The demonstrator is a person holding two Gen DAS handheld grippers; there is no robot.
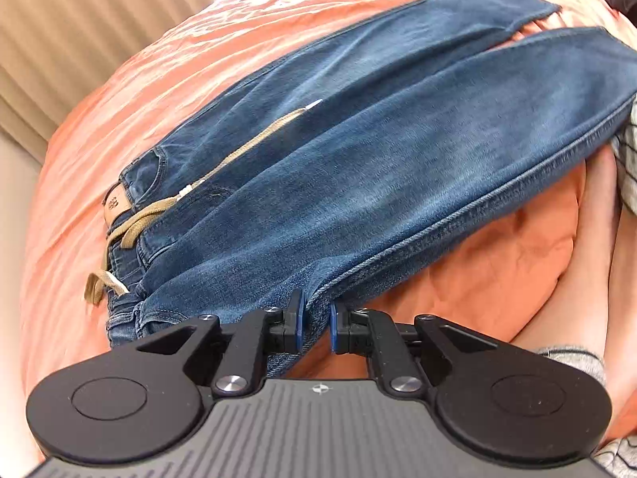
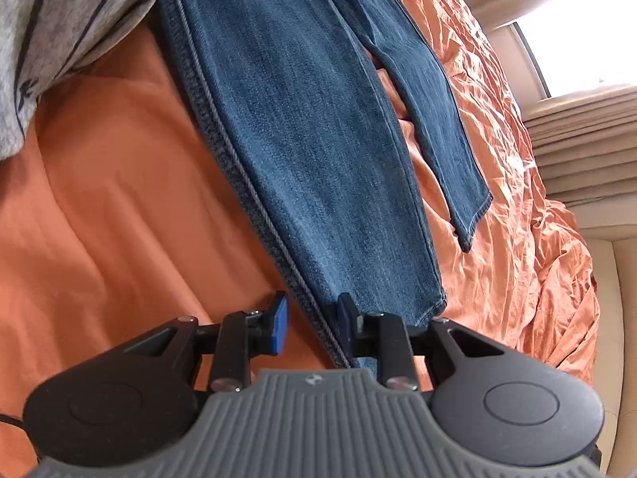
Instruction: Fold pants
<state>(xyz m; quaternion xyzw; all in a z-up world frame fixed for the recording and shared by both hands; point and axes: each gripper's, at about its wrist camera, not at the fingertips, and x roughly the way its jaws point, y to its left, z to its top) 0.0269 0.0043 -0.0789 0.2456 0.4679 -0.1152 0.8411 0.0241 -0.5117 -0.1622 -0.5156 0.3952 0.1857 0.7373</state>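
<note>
Blue jeans lie lengthwise on the orange bedspread, waistband and tan drawstring at the left, legs running right. In the left wrist view my left gripper is shut on the near leg's side seam close to the waist, denim pinched between its blue pads. In the right wrist view the jeans stretch away. My right gripper straddles the same seam near the hem. It is open a little: the seam lies against the right pad and a strip of orange shows beside the left pad.
A person's grey striped sleeve hangs over the jeans' near edge, and a bare forearm shows at the right. The far leg's hem lies on the crumpled bedspread. Beige curtains and a bright window stand beyond the bed.
</note>
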